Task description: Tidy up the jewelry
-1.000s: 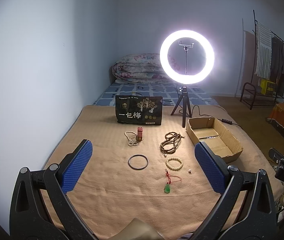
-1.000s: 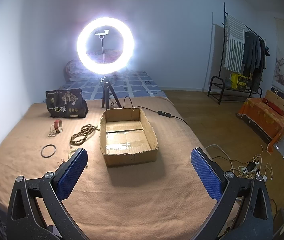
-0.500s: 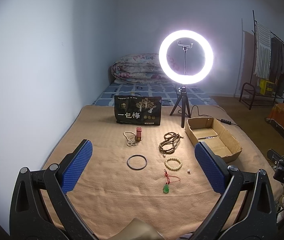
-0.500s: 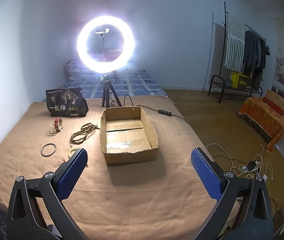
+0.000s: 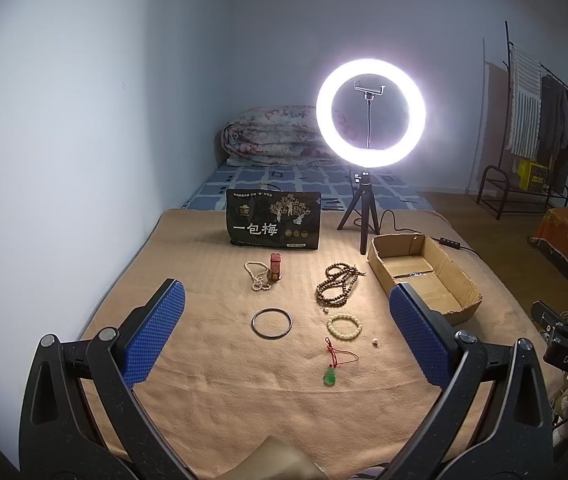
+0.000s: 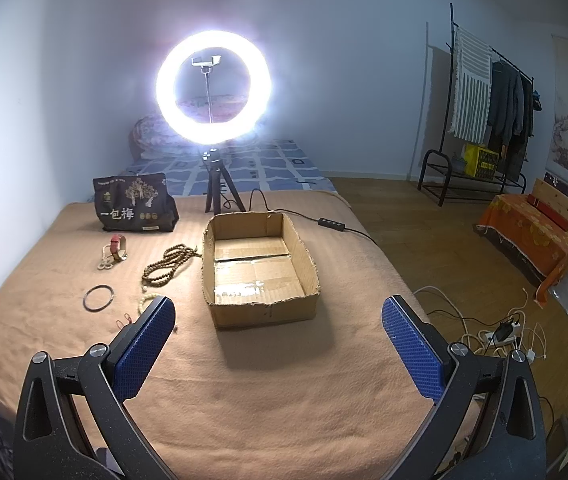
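The jewelry lies loose on the tan blanket [image 5: 212, 392] of the bed: a dark bangle [image 5: 271, 323], a pale bead bracelet [image 5: 344, 326], a green pendant [image 5: 329, 376] on red cord, a brown bead strand [image 5: 335, 284] and a pearl string [image 5: 257, 276] beside a small red piece [image 5: 275, 267]. Just right of the beads sits the empty cardboard box [image 6: 259, 304], with a black printed bag [image 5: 273, 225] and a lit ring light [image 5: 370, 113] on its tripod behind. The left claw [image 5: 284, 328] and right claw [image 6: 278, 336] both hang released above the blanket, grasping nothing.

Cardboard box [image 6: 260, 268] on the bed blanket [image 6: 264, 380], ring light [image 6: 214, 88] behind it. Left of box: bead necklace [image 5: 337, 284], bangle [image 5: 271, 323], bead bracelet [image 5: 344, 326], pendant [image 5: 329, 374] nearest. Snack bag [image 5: 273, 225] behind them.
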### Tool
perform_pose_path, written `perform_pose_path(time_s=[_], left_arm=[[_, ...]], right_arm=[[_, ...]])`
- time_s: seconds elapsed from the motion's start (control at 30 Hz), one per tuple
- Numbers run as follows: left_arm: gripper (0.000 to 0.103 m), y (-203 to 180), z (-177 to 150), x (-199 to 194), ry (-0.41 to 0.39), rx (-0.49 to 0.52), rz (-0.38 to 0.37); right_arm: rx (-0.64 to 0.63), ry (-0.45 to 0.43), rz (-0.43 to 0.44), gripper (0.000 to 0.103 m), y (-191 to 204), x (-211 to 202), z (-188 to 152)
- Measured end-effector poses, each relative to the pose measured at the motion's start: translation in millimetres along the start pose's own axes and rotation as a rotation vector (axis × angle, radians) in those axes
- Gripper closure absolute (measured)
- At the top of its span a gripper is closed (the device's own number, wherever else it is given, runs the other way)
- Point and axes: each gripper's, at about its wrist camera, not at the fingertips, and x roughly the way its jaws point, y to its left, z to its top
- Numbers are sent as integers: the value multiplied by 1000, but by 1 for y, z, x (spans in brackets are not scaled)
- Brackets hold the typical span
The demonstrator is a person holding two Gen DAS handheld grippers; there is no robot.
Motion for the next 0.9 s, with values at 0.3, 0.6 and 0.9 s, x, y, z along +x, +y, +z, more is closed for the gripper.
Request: perform_pose_path(time_s=[0.3, 0.6, 0.9], left_arm=[[0, 2, -1, 0, 0, -2, -2], [0, 1, -2, 0, 2, -2, -2], [0, 8, -9, 18, 31, -6, -3]], right_arm=[[2, 0, -4, 0, 0, 0, 0], [-3, 8, -3, 0, 3, 2, -1], [-15, 29, 3, 0, 4, 12, -2]])
